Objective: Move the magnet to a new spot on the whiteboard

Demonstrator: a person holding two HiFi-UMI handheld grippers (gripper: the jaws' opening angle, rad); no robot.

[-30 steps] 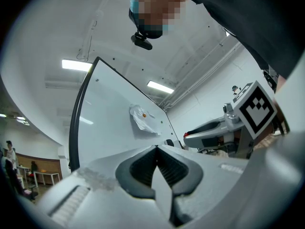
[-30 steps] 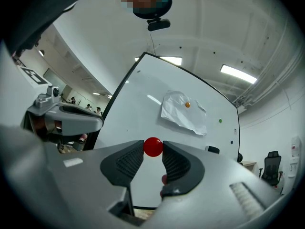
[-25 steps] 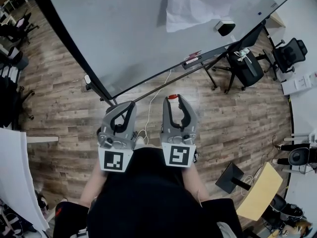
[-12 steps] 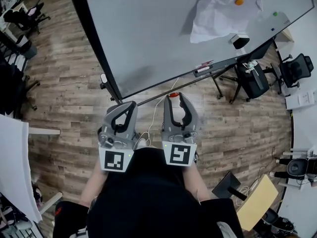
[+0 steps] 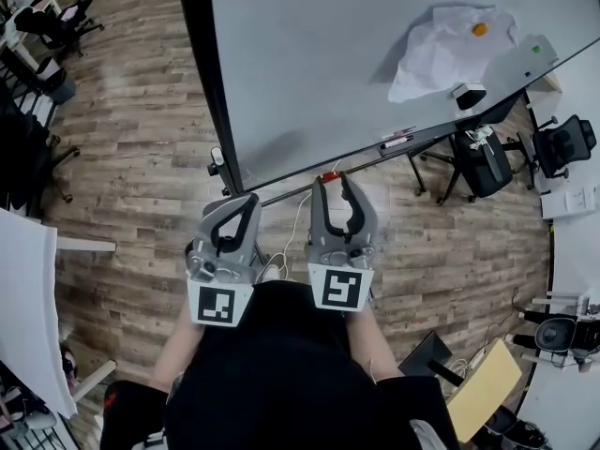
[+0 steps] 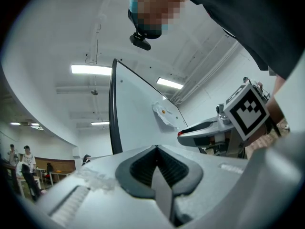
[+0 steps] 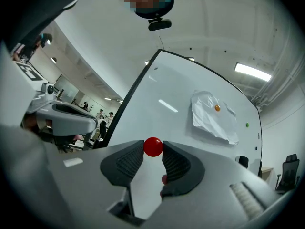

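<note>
And here we go: pinching a small red ball magnet (image 7: 153, 147) right at the tips of the right claw (image 5: 336, 178), squeezing it from both sides with the pads, with the jaws a fair way apart around it. Holding that magnet out in the air, facing the whiteboard (image 5: 328, 64) and clear of its surface. Over to the left claw (image 6: 156, 148) now: shut tight, with ribbed pads meeting flat and nothing between them. Carrying both claws side by side just in front of the body, near each other but apart, with marker cubes turned up toward the head camera and tips aimed at the board. Up on the board, looking at a crumpled white sheet of paper (image 5: 441, 50), pinned by an orange magnet (image 5: 479, 29) on its upper part. Spotting a green magnet (image 5: 536, 49) too, off to the right of the sheet and clear of it. Just below the paper, catching an eraser (image 5: 468, 94) at the board's lower edge. Further along, picking out a couple of markers (image 5: 396, 142) lying on the tray. Standing on a wood-plank floor (image 5: 122, 157), with a black office chair (image 5: 483, 162) parked by the far end of the board. Way back in the room, in the left claw's view, making out a few people (image 6: 26, 163), too small to say more.
</note>
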